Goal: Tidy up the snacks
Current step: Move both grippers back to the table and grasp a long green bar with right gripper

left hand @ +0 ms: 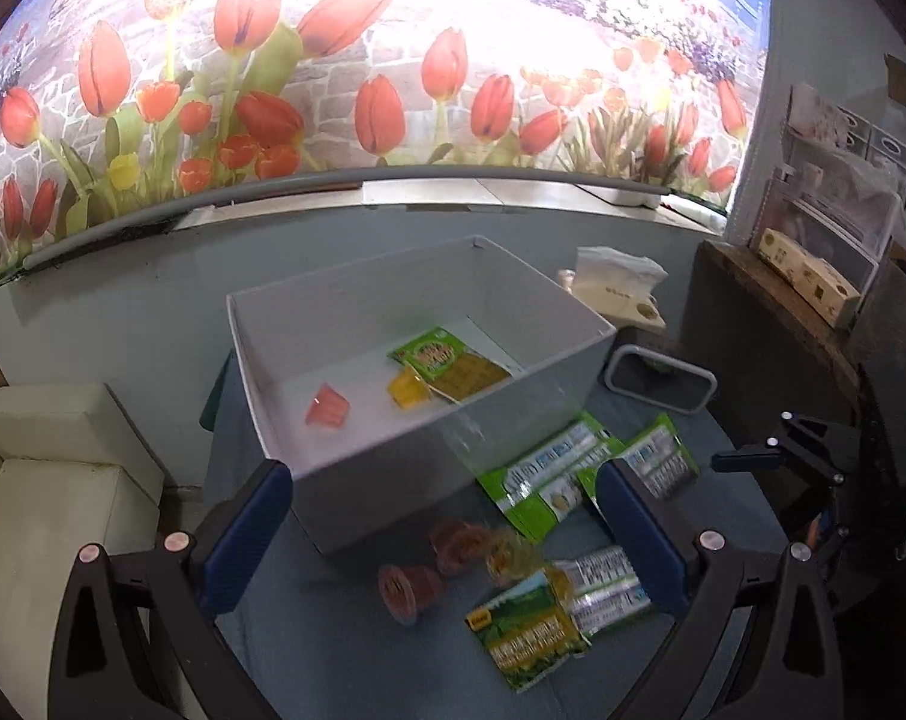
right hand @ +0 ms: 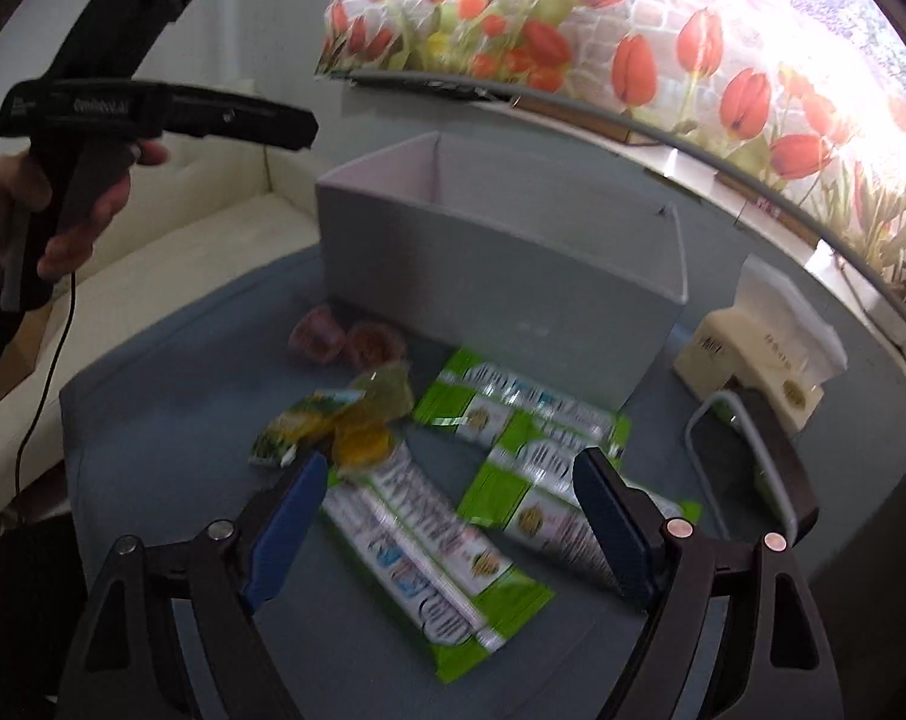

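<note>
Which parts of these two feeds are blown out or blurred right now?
Left wrist: the tulip mural is blown out along the top, and the jelly cups by the box are smeared. Right wrist: glare at the right edge, packets motion-blurred.

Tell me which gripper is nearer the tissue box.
Right. The right gripper hangs over the packets beside the tissue box; the left gripper sits at the bin's near corner, farther off.
</note>
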Demonstrator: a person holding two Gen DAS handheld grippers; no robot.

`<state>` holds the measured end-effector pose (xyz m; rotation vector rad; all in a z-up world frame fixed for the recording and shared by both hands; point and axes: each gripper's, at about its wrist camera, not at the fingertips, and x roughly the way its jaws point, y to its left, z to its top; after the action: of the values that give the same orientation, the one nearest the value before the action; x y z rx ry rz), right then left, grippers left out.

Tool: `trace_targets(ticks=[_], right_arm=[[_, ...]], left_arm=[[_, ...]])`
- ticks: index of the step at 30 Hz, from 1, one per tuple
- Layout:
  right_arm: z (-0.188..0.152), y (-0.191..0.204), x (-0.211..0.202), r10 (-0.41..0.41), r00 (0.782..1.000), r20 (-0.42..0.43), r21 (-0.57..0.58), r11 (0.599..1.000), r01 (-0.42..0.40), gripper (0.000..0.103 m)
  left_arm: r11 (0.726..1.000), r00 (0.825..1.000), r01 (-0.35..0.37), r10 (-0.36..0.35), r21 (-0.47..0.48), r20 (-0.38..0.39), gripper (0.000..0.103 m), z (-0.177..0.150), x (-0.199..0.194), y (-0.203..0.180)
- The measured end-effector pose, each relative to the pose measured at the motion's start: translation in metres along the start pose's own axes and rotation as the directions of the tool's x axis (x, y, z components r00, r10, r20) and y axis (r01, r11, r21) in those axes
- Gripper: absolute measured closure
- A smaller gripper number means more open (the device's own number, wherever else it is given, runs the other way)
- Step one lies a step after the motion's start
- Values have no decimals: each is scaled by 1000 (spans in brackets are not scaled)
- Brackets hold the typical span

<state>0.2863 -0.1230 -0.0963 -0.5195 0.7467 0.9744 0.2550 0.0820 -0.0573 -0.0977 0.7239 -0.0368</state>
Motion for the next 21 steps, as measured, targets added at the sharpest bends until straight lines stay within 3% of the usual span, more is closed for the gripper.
trace_targets(ticks=[5,11,18,21], right_arm=[[-36,13,31,36,994,-103,-75,996,-44,15],[-44,-8,65,101,979,-179,-80,990,-117,15],[-46,-28,85,183,966,-180,-69,978,-198,15],[-45,-21,91,187,961,-202,-115,970,-213,8]], left_arm=[[999,996,42,-42,-6,-73,0,-54,-4,-26],[996,987,73,-80,-50,-142,0,-108,-4,-37],[995,980,59,-73,-80,-185,0,-126,2,-37],[995,979,64,-77,-75,-189,0,-122,8,-39]])
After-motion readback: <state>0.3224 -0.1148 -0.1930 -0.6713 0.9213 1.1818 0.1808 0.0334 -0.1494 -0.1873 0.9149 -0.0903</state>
